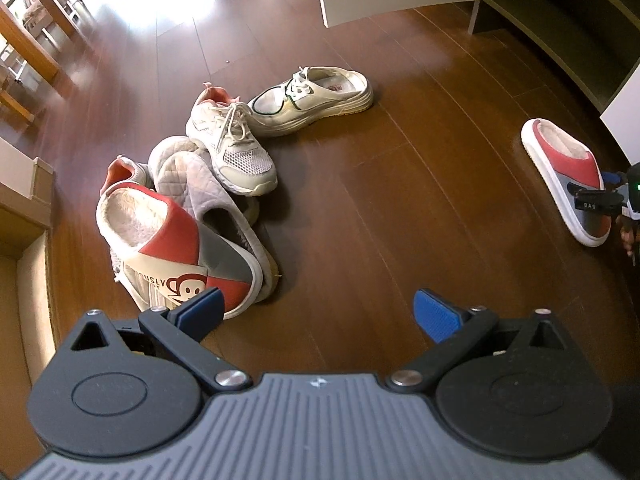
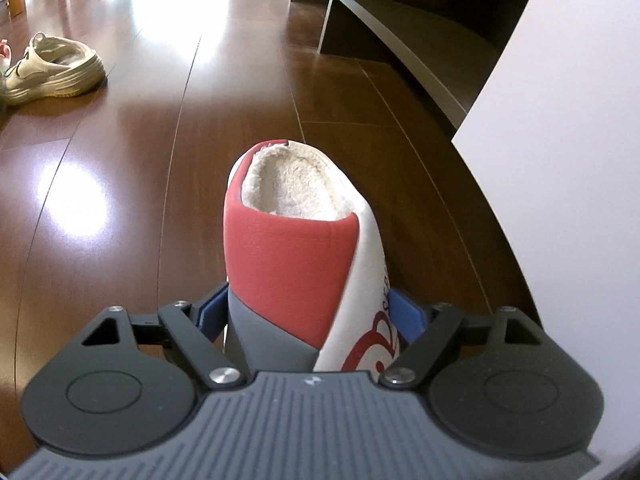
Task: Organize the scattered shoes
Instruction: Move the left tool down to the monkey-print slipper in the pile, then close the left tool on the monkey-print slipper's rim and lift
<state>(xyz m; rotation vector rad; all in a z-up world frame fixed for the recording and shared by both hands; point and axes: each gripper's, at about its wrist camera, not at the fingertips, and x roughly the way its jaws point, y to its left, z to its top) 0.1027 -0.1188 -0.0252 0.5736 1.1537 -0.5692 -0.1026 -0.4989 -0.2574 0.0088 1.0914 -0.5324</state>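
one red-and-grey fleece slipper (image 2: 296,256) is clamped at its toe end between the right gripper (image 2: 310,316) fingers, long axis pointing away toward the open shoe cabinet (image 2: 420,40) far right. its mate (image 1: 176,240) tops the shoe pile (image 1: 208,184), touching the left gripper (image 1: 316,312), which is spread apart and nearer.

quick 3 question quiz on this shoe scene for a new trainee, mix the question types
1. True or false: the right gripper is shut on a red slipper.
2. Is the left gripper A) open and empty, or B) clamped on a sneaker?
3. What lies on top at the near end of the shoe pile?

Key
1. True
2. A
3. The matching slipper, red and grey with a monkey print.
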